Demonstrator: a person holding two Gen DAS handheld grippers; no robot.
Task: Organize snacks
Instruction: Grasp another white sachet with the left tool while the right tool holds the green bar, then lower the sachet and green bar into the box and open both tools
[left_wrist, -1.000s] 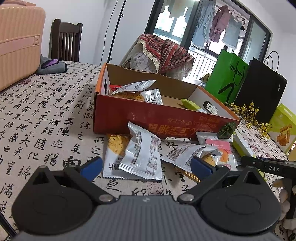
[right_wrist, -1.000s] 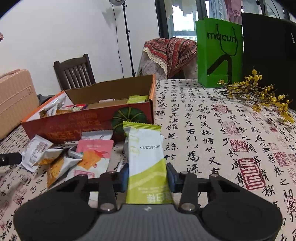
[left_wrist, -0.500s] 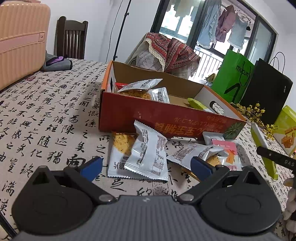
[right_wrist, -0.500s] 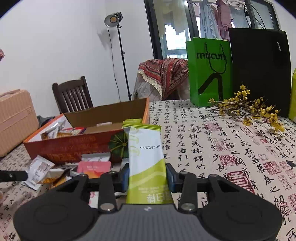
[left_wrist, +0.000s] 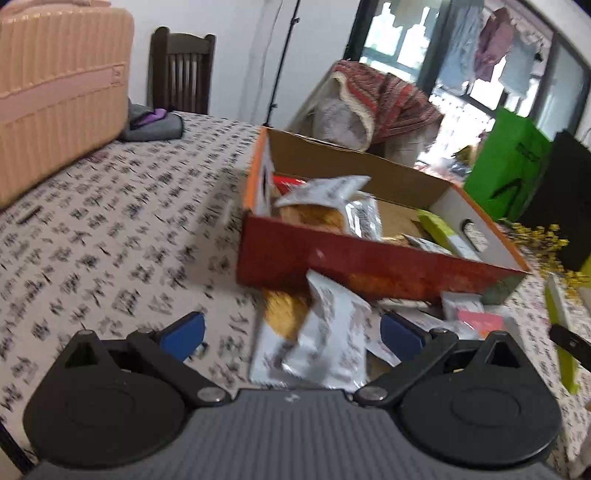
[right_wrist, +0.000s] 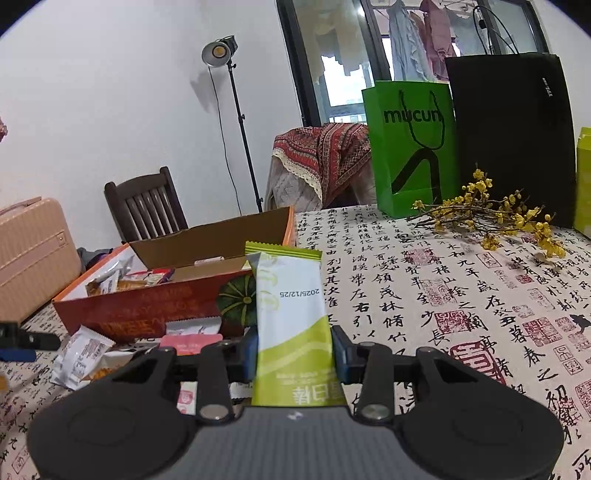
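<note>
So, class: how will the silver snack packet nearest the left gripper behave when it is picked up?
The silver packet is crinkled foil, so probably light and floppy. Its glossy film may slip. It overlaps another packet, which might shift too.

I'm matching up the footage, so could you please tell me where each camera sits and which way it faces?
Left wrist: rides the open left gripper, looking down over loose silver packets to the red box; only its fingers show.
Right wrist: rides the right gripper, shut on a green packet, facing the table's far end.
Shared: red box, green bag.
</note>
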